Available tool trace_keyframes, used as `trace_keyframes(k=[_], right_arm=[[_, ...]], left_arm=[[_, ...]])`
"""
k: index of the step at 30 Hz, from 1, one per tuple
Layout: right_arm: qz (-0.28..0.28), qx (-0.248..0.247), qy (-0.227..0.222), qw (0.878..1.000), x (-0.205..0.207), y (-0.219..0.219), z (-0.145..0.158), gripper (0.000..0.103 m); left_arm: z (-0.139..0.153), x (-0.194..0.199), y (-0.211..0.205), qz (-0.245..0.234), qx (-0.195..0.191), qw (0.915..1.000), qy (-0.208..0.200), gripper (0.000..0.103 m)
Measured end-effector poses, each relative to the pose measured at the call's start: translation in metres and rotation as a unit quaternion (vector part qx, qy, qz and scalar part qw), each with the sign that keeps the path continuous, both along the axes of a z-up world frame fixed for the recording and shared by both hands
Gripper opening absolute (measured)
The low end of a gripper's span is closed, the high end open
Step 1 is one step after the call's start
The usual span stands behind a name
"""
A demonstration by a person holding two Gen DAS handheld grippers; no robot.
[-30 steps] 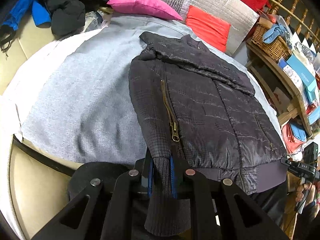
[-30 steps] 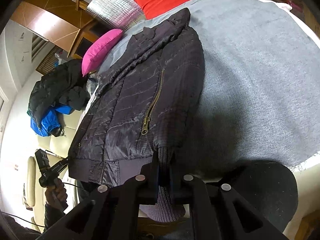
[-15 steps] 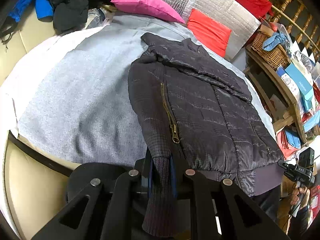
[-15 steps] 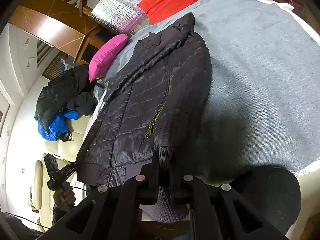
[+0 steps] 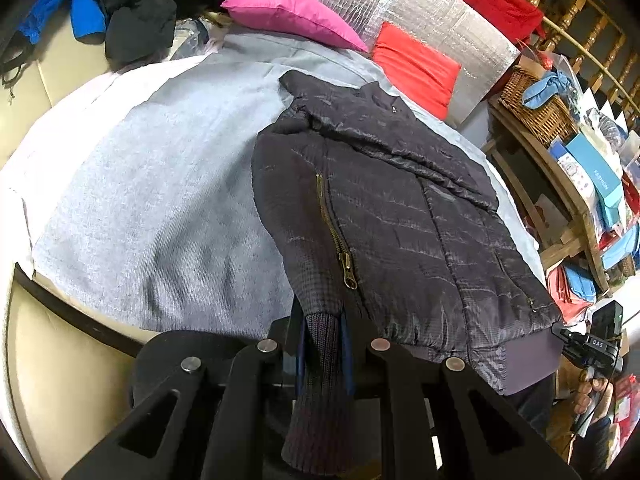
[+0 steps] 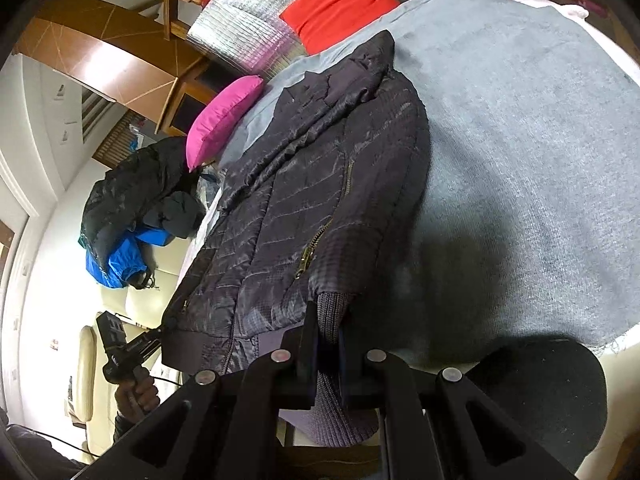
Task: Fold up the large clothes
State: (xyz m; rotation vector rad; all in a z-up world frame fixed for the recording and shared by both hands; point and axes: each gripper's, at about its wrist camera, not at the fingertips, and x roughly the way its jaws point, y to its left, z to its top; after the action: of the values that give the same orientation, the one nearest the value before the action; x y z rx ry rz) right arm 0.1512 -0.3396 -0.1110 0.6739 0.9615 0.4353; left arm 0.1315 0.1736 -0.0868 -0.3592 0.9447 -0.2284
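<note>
**Left wrist view.** The left gripper [image 5: 324,344] is closed on the dark ribbed knit cuff [image 5: 320,400] of a black quilted zip-up jacket [image 5: 420,220]. The cuff hangs down past the gripper towards the camera. The jacket lies flat on a pale grey knitted cover [image 5: 140,200], running straight ahead of the gripper, with its sleeve laid along the near side of the body beside the brass zip. Compared with a second ago, the grip has not changed. The view has only drifted a little and the sleeve looks drawn slightly straighter. To my eye the fold is still at an early stage, with the sleeve brought in and the body not yet doubled over. Far ahead and to the right of the gripper, a brown woven wicker basket [image 5: 536,108] sits on a wooden shelf with a crumpled light blue cloth [image 5: 548,86] in it. The right gripper [image 5: 576,346] shows low at the right, at the jacket's hem corner.

**Right wrist view.** The right gripper [image 6: 328,344] is clamped on a ribbed cuff, with the jacket stretching ahead and to its left. Since a second ago the jacket has come to sit further ahead in the view, which suggests the gripper has pulled back. The hold is the same. No container can be seen here.
</note>
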Motion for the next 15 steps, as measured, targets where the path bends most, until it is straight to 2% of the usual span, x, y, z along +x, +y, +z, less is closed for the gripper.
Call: trace_keyframes(k=[10, 15], right_arm=[[-0.001, 0.014, -0.01, 1.0, -0.0007, -0.0015, 0.0029, 0.008], [-0.001, 0.017, -0.016, 1.0, -0.0013, -0.0013, 0.0051, 0.008]], left_arm=[[0.0018, 0.0042, -0.0001, 0.001, 0.001, 1.0, -0.002, 0.015], [0.0016, 0.0079, -0.005, 0.004, 0.017, 0.9999, 0.002, 0.015]])
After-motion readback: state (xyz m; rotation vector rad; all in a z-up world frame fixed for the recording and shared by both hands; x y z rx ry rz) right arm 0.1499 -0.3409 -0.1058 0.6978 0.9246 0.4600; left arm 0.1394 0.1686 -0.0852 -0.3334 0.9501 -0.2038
